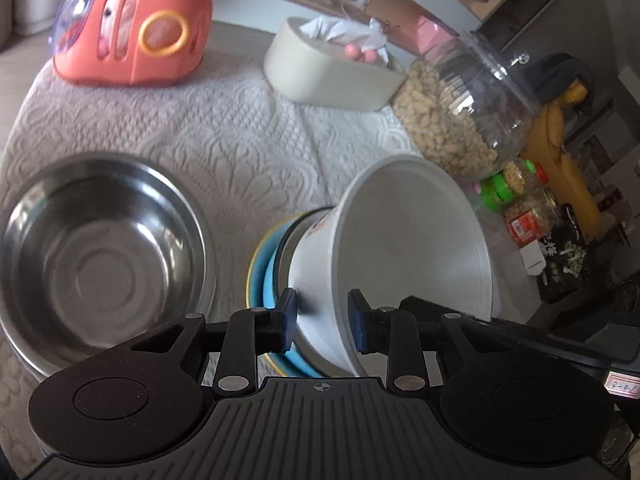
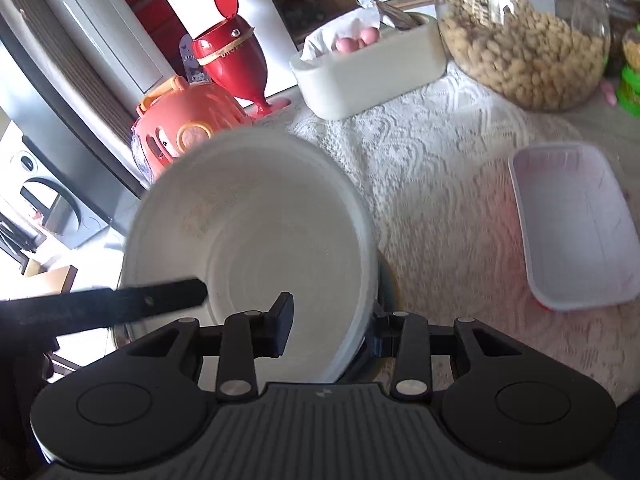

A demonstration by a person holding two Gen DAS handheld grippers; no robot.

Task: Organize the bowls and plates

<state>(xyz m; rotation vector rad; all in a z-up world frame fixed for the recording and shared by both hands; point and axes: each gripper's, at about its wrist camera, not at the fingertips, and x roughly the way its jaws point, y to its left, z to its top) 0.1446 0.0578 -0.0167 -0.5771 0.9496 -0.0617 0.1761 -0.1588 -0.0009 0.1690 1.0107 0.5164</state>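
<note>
A white bowl (image 1: 412, 240) hangs tipped on its side over a blue dish (image 1: 274, 280) nested in a yellow one (image 1: 252, 264). My left gripper (image 1: 324, 320) is shut on the bowl's near wall, one pad outside and one inside. In the right wrist view the same white bowl (image 2: 256, 232) faces me, blurred. My right gripper (image 2: 330, 324) is shut on its rim, left pad inside and right pad outside. A black finger (image 2: 120, 304) of the left gripper reaches into the bowl from the left. A stainless steel bowl (image 1: 100, 248) sits upright on the cloth to the left.
On the lace tablecloth (image 1: 224, 132) stand an orange toy carrier (image 1: 132, 32), a cream box (image 1: 328, 76) with pink eggs, a big jar of peanuts (image 1: 460, 120) and small jars (image 1: 528, 208). A shallow rectangular tray (image 2: 576, 224) lies at the right. A red goblet-shaped container (image 2: 232, 56) stands behind.
</note>
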